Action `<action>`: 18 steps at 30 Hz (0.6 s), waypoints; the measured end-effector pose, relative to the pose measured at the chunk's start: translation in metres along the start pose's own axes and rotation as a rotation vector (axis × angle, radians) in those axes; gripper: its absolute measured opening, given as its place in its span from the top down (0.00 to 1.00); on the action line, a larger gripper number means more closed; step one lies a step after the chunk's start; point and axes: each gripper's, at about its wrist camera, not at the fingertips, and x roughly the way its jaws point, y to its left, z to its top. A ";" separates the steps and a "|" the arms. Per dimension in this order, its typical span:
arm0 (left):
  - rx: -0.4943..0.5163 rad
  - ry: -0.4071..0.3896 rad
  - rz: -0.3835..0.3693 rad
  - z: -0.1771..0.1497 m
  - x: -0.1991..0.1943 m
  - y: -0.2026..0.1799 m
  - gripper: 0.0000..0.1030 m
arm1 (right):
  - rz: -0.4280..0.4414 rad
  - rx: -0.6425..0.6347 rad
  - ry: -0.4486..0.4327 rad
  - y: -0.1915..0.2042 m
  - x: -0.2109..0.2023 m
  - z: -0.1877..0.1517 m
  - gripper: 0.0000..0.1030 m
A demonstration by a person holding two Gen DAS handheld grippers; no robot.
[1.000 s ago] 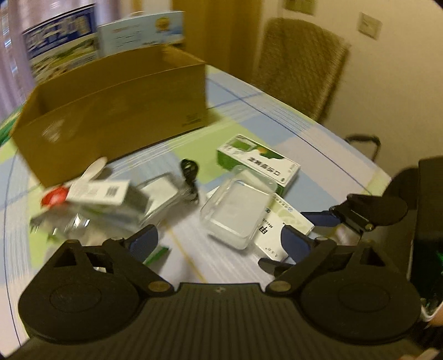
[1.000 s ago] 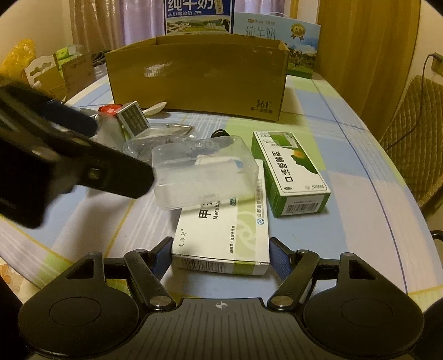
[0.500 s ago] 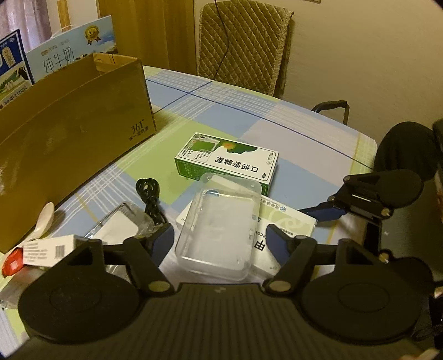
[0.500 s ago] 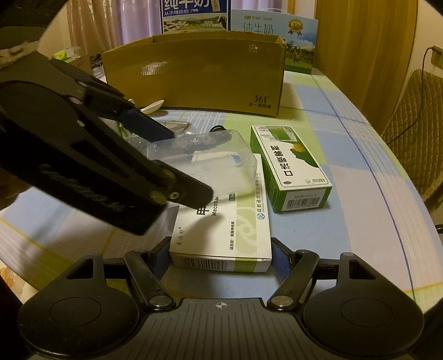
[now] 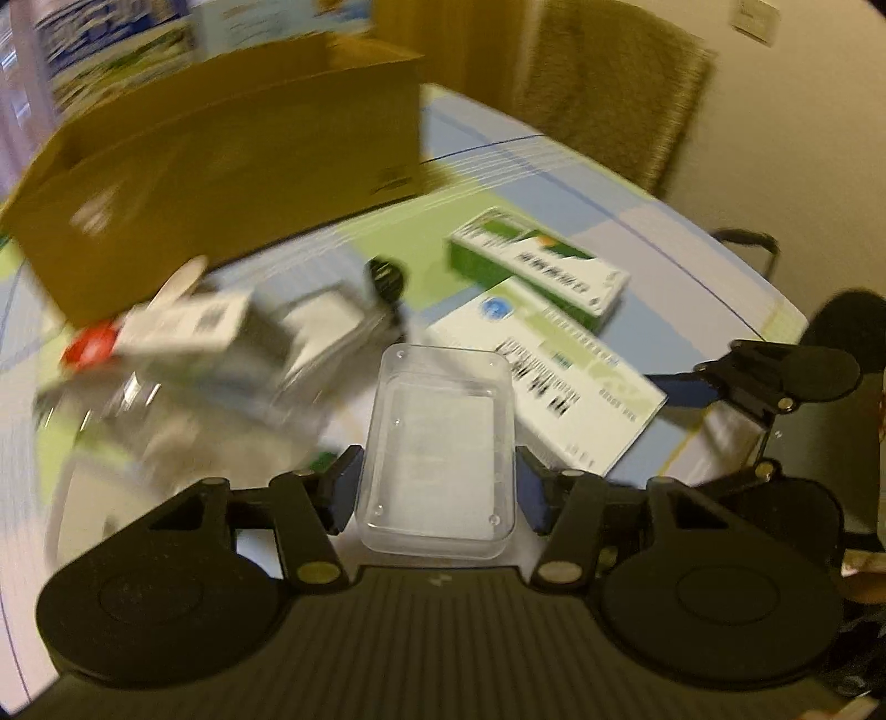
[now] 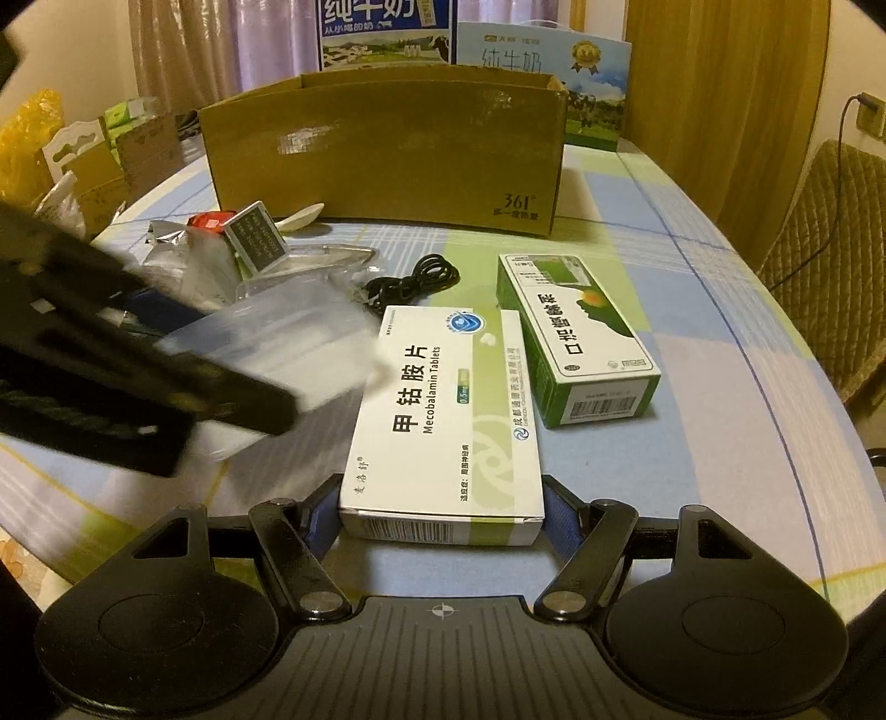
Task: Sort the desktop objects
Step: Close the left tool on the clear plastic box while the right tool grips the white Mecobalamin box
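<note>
My left gripper (image 5: pixel 440 490) is shut on a clear plastic box (image 5: pixel 440 437), its fingers pressed against both long sides. In the right wrist view the same gripper (image 6: pixel 111 360) is a dark blur at the left, with the clear box (image 6: pixel 288 343) held above the table. My right gripper (image 6: pixel 443 515) is shut on the near end of a white medicine box (image 6: pixel 443 410) that lies flat on the table. A green medicine box (image 6: pixel 576 338) lies just right of it. A brown cardboard box (image 6: pixel 387 155) stands open at the back.
A black cable (image 6: pixel 415 279), a small barcode box (image 6: pixel 257 243), foil packets, a red item (image 6: pixel 205 221) and a white spoon (image 6: pixel 302 216) crowd the left, in front of the cardboard box. Milk cartons (image 6: pixel 387 33) stand behind it. A padded chair (image 6: pixel 830 249) is beyond the table's right edge.
My left gripper closed on the clear plastic box and carried it left, off the white medicine box. The right gripper stayed on the white box.
</note>
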 end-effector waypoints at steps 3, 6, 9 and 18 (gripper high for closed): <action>-0.080 0.010 0.020 -0.012 -0.006 0.003 0.50 | -0.013 0.008 -0.004 -0.001 -0.001 0.000 0.33; -0.085 0.031 0.017 -0.019 -0.001 0.001 0.50 | -0.017 0.006 -0.005 -0.001 -0.001 0.000 0.33; -0.073 0.044 0.042 -0.024 0.005 -0.003 0.50 | -0.022 0.005 -0.005 -0.001 0.000 0.000 0.33; -0.083 0.038 0.053 -0.027 0.014 0.004 0.47 | -0.028 0.010 -0.015 -0.004 0.002 0.000 0.33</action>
